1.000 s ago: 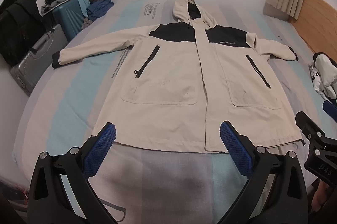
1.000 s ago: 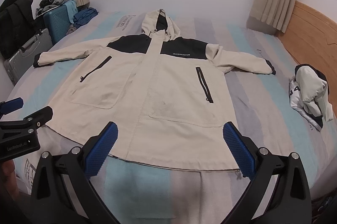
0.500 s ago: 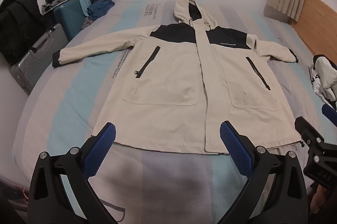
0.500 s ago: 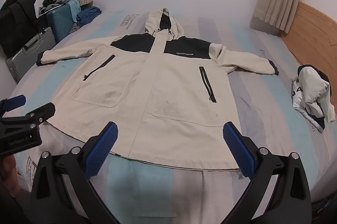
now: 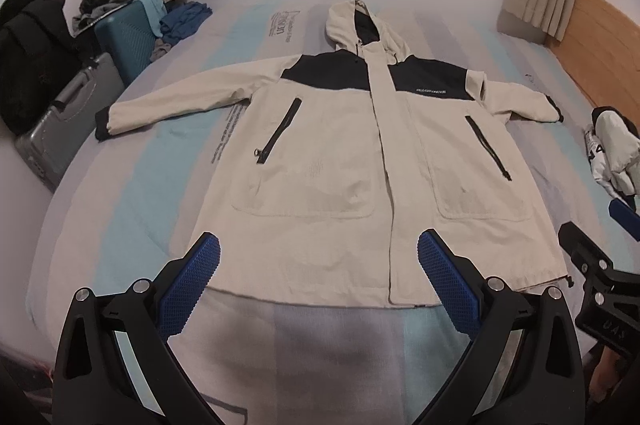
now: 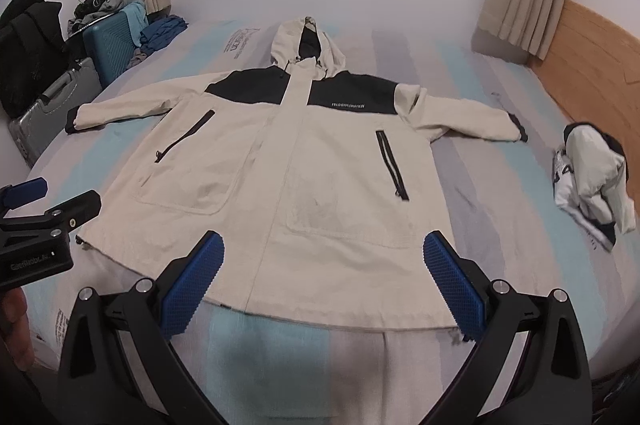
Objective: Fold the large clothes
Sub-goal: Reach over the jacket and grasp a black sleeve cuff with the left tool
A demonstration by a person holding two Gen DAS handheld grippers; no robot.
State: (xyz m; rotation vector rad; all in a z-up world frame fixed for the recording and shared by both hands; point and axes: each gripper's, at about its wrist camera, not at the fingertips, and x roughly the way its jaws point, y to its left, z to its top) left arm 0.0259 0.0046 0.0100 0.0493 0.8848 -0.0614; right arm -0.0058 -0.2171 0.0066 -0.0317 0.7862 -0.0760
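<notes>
Left wrist view: cream hooded jacket (image 5: 344,161) with black shoulder panels spread face up on a striped bed (image 5: 132,193), closed down the front, hood at the far end, hem nearest the camera; long axis running straight away from both tools; sleeves stretched out sideways. Left gripper (image 5: 319,279) spread wide, blue pads apart, holding nothing, poised just short of the hem, facing the jacket's left half and the centre placket. Right wrist view: right gripper (image 6: 323,283) equally wide and empty, poised at the hem, facing the right half. Left cuff (image 5: 103,119) far out towards the suitcases; right cuff (image 6: 518,129) far out towards a crumpled garment (image 6: 592,177). Likely first fold: each sleeve inward across the body, left tool nearer the left sleeve, right tool nearer the right; both a long reach forward and outward.
</notes>
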